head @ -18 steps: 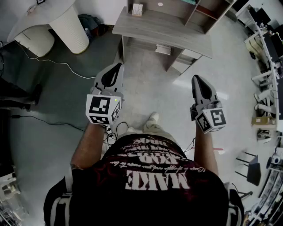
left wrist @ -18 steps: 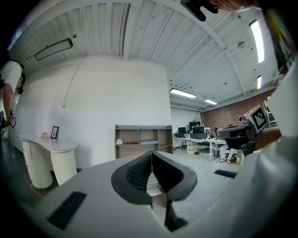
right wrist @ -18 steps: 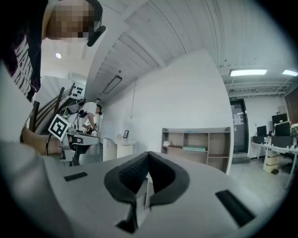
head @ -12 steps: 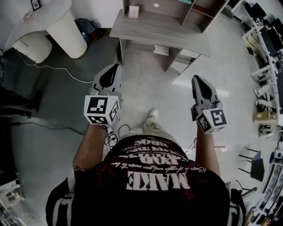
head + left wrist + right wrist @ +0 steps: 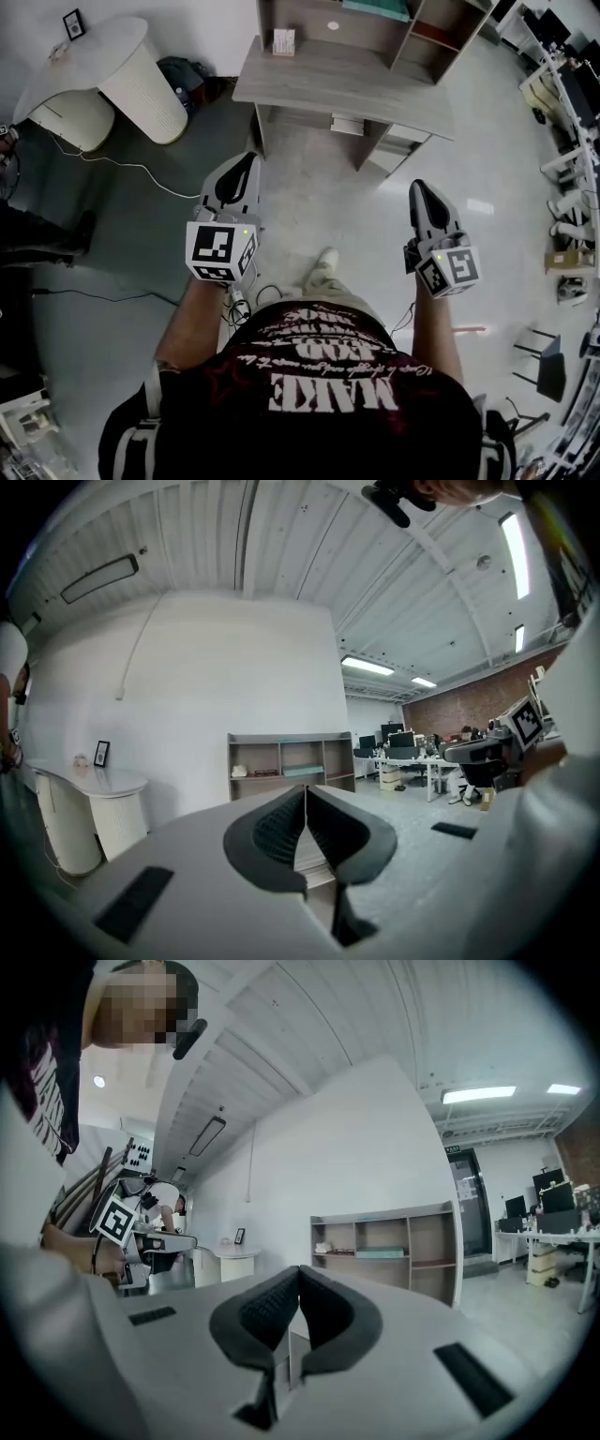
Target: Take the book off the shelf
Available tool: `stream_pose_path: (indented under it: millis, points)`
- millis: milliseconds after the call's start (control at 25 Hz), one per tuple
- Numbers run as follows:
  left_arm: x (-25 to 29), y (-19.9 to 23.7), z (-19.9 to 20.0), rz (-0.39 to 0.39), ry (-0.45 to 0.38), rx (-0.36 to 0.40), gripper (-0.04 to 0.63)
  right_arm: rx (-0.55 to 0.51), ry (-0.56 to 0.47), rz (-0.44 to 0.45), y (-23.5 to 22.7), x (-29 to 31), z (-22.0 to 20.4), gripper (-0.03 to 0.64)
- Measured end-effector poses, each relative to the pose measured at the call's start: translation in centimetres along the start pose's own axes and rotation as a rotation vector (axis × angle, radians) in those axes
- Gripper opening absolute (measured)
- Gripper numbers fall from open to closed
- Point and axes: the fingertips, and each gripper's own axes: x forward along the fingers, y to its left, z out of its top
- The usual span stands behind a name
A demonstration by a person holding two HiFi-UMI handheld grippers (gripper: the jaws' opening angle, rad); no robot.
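Looking down, the head view shows the left tool (image 5: pixel 246 159) and the right tool (image 5: pixel 419 186) held level over the floor (image 5: pixel 309 178), well apart from the shelf (image 5: pixel 309 23); the person's shirt (image 5: pixel 328 394) reads "MAKE" (upside down here). In the left gripper view the jaws are clenched on nothing, and the teal book (image 5: pixel 302 771) lies flat in the shelf's middle compartment. In the right gripper view the jaws are also clenched, empty.

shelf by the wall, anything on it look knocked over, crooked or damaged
Nothing stands out. The shelf stands square against the wall, and the teal book lies flat in its middle compartment. Nothing looks spilled or broken.
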Motion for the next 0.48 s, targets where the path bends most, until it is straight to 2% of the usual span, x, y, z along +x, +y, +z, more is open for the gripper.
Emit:
stream_pose_path:
  millis: [160,240,280,400,480]
  points:
    - [3.7,0.8,0.2,0.007,-0.003,-0.055,0.011,0.007,-0.014,-0.004,-2.9,2.6,0.2,0.009]
    - [5.6,1.0,0.0,0.015,0.003,-0.056,0.012,0.030,-0.012,-0.012,-4.5,3.8,-0.2,0.067]
    - [6.6,1.0,-0.1,0.014,0.008,-0.054,0.027,0.044,-0.010,-0.013,-5.2,4.3,-0.4,0.091]
    - [9.3,0.9,-1.0,-0.006,0.035,-0.074,0.134,0.069,0.005,-0.012,-7.5,5.9,-1.2,0.116]
    - [10.9,1.0,-1.6,-0.005,0.059,-0.082,0.145,0.070,0.024,-0.013,-9.0,7.0,-1.8,0.129]
